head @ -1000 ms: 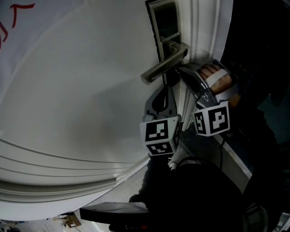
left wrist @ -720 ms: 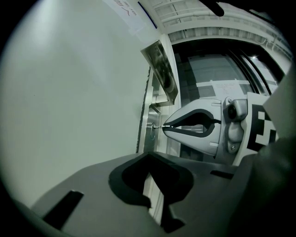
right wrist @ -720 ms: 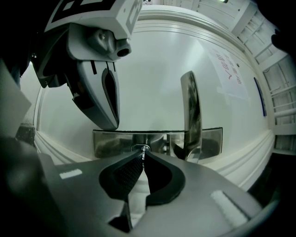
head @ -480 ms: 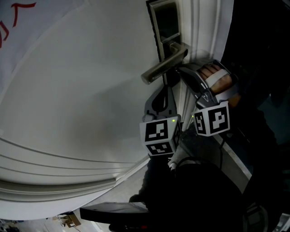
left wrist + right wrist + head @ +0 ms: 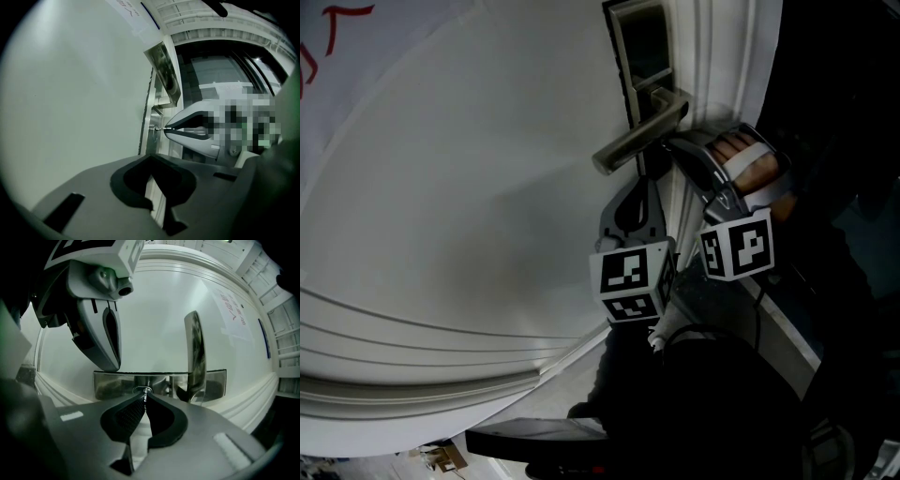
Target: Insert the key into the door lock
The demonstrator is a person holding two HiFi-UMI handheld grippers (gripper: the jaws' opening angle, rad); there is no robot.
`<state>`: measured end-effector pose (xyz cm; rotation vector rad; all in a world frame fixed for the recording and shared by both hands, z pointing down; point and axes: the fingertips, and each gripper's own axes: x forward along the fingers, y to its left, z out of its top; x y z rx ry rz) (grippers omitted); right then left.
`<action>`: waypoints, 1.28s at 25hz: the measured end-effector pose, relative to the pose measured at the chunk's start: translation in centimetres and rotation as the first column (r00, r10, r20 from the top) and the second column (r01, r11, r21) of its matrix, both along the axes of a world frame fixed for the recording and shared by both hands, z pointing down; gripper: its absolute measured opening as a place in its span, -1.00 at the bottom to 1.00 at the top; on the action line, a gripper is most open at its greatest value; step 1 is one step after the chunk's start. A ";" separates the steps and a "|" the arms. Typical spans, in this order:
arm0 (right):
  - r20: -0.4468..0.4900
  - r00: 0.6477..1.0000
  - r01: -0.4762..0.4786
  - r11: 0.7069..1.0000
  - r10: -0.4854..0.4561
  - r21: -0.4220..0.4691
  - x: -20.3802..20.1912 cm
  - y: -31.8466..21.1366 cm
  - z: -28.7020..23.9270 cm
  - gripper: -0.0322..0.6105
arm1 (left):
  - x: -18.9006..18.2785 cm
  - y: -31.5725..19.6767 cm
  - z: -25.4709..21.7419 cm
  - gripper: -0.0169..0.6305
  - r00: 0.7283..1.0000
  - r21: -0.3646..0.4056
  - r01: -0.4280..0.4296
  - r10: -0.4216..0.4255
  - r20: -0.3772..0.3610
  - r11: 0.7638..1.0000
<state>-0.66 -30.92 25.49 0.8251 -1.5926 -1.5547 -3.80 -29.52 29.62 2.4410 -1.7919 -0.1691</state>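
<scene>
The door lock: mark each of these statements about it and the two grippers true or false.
1. The right gripper is shut on a key whose tip is at the keyhole. True.
2. The left gripper grips the lever handle. False: its jaws hold nothing and it sits clear of the handle.
3. The door is white. True.
4. The lock plate is red plastic. False: it is shiny metal.
</scene>
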 end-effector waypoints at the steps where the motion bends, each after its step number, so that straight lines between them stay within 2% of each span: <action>1: -0.001 1.000 0.000 1.000 0.000 0.000 0.0 0.0 0.0 -0.86 | 0.0 0.0 0.0 -0.94 1.000 0.000 -0.001 0.001 0.000 1.000; 32: -0.007 1.000 -0.002 1.000 0.002 -0.003 0.1 -0.1 0.0 -0.86 | 0.4 -0.2 -0.3 -0.94 1.000 0.009 -0.005 0.005 -0.003 1.000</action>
